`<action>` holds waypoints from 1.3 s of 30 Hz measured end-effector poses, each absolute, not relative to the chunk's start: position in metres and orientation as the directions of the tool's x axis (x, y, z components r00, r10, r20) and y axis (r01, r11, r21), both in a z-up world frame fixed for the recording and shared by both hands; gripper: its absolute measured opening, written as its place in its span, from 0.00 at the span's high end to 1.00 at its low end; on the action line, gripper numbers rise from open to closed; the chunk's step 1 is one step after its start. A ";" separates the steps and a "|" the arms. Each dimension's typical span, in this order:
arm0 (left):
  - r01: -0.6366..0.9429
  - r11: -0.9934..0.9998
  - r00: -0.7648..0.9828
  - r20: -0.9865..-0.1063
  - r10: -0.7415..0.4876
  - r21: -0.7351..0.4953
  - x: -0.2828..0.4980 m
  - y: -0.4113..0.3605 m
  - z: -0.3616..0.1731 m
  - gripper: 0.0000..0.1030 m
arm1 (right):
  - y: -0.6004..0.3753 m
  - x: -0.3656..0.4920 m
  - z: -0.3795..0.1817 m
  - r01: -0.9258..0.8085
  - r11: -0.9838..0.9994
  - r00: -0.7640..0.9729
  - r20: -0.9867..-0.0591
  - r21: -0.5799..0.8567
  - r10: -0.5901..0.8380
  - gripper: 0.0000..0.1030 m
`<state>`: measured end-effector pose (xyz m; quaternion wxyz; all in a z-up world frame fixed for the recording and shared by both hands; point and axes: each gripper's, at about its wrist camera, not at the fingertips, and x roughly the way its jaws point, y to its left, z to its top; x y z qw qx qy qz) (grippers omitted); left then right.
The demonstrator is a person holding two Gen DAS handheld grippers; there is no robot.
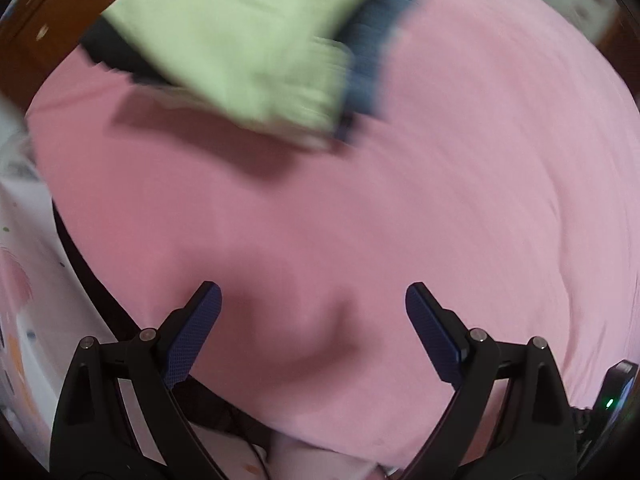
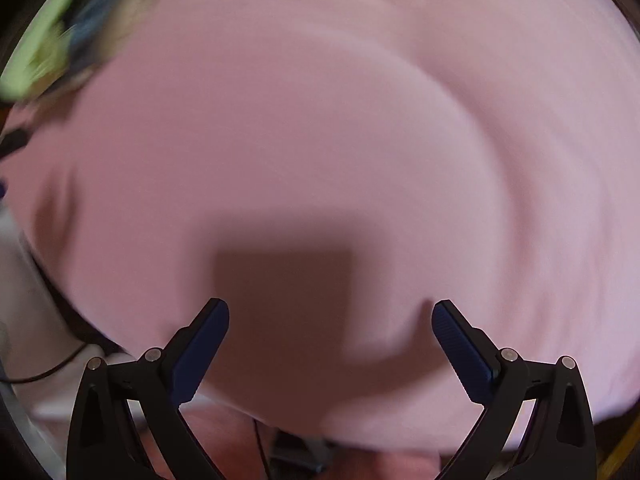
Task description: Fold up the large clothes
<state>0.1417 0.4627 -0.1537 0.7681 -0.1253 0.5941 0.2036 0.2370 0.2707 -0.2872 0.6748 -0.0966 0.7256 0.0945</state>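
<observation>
Both views are blurring, so fine detail is not readable. Nearest, the left gripper [image 1: 313,330] is standing wide, nothing between its blue pads [image 1: 196,332]; it is pointing steeply down at the pink garment [image 1: 440,200]. A raised fold [image 1: 324,332] in the pink cloth is lying directly under the gap, apparently not touching the pads. The right gripper [image 2: 330,346] is also standing wide and empty, pointing straight down at the same pink garment [image 2: 320,120], its own shadow [image 2: 284,280] falling just ahead of the tips. A small pucker of cloth is sitting just beside the right-hand pad [image 2: 460,352].

The pink garment is spreading out flat under both tools and running away ahead of them, filling most of each view; its long axis cannot be told. Its near edge is lying just behind the tips in both views, so neither hand looks clearly nearer.

Farthest, a folded pale-green piece [image 1: 240,40] is resting on top of a dark blue one [image 1: 376,48] at the far left side, well apart from both grippers.
</observation>
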 end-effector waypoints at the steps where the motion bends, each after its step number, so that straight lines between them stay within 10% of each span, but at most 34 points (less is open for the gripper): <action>1: -0.443 0.895 0.214 -0.963 0.163 0.053 0.138 0.442 -0.153 0.11 | 0.237 0.228 -0.284 -0.184 0.983 -0.080 -0.996 -0.012 -0.027 0.01; 7: -0.379 0.924 0.237 -0.960 0.150 0.051 0.127 0.307 -0.135 0.11 | 0.106 0.187 -0.249 0.069 0.997 -0.015 -1.000 -0.027 -0.026 0.01; 20: -0.035 0.999 0.320 -0.947 0.012 0.000 0.096 0.035 -0.043 0.11 | -0.015 0.150 -0.049 -0.003 1.000 0.246 -0.969 0.021 0.021 0.01; 39: -0.005 1.000 0.610 -0.792 -0.005 -0.010 0.039 -0.008 0.141 0.10 | -0.107 0.133 0.189 -0.121 0.984 0.460 -0.871 0.134 0.175 0.00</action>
